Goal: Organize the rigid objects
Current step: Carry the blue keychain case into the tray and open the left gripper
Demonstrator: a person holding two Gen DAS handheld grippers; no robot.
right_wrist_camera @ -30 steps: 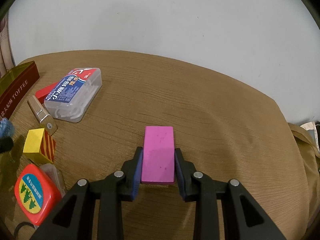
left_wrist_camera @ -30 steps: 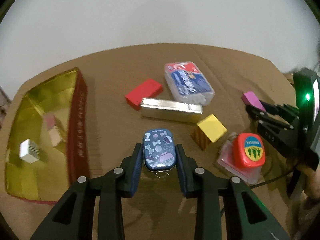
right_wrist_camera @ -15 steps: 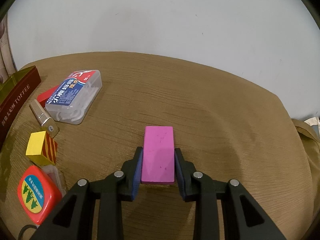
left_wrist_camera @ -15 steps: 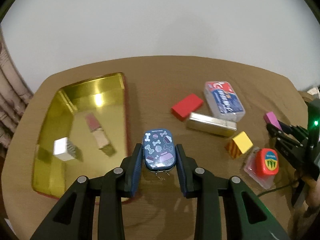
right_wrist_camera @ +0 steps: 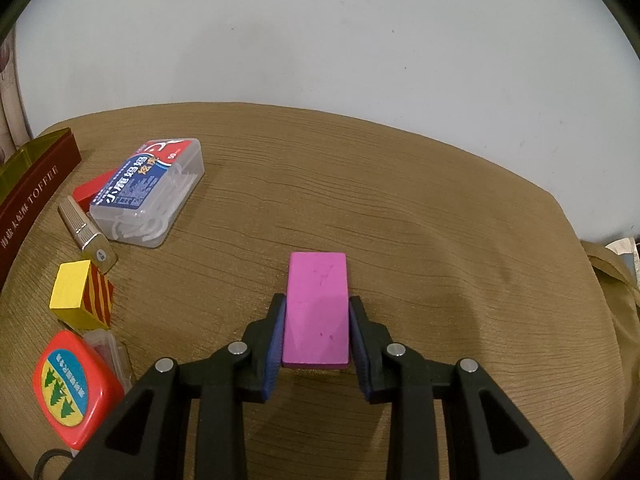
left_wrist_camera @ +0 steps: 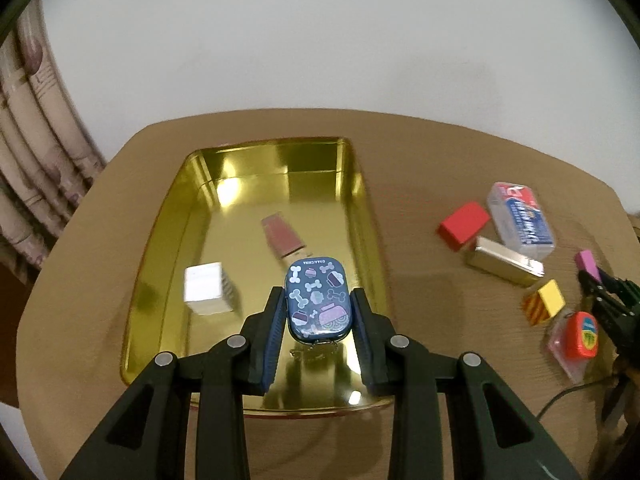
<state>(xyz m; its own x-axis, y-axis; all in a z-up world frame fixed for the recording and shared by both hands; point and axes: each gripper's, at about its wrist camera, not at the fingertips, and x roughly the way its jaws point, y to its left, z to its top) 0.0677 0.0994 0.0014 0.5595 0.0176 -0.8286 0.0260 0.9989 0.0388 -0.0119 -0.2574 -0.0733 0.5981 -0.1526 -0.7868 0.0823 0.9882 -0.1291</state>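
We note the left tongs [left_wrist_camera: 318, 316] clamped on a small blue tin [left_wrist_camera: 317, 298] printed with bones and bowls, held above the near half of the open gold tray [left_wrist_camera: 160, 248]; a short chain under the tin is mostly hidden by it. Inside the tray lie a white block [left_wrist_camera: 204, 288] and a pinkish block [left_wrist_camera: 282, 234], both smeared by motion blur, so we cannot read their faces. The tray's near rim is cut by the tongs' arms. On the bench [right_wrist_camera: 400, 200] to the right sit a red block [left_wrist_camera: 464, 226], a clear floss-pick box [right_wrist_camera: 148, 190], a gold bar-shaped tin [left_wrist_camera: 504, 266], a yellow striped cube [right_wrist_camera: 82, 300] and a red-lidded case [right_wrist_camera: 76, 390]. From the right wrist the red block is nearly all hidden behind the floss box, and the red-lidded case is partly cut off at the view's lower left. The right tongs [right_wrist_camera: 316, 330] grip a magenta block [right_wrist_camera: 316, 308] by its long sides; whether it rests on the bench or is lifted just off it we cannot tell. In the left view that block shows only as a sliver at the right edge.
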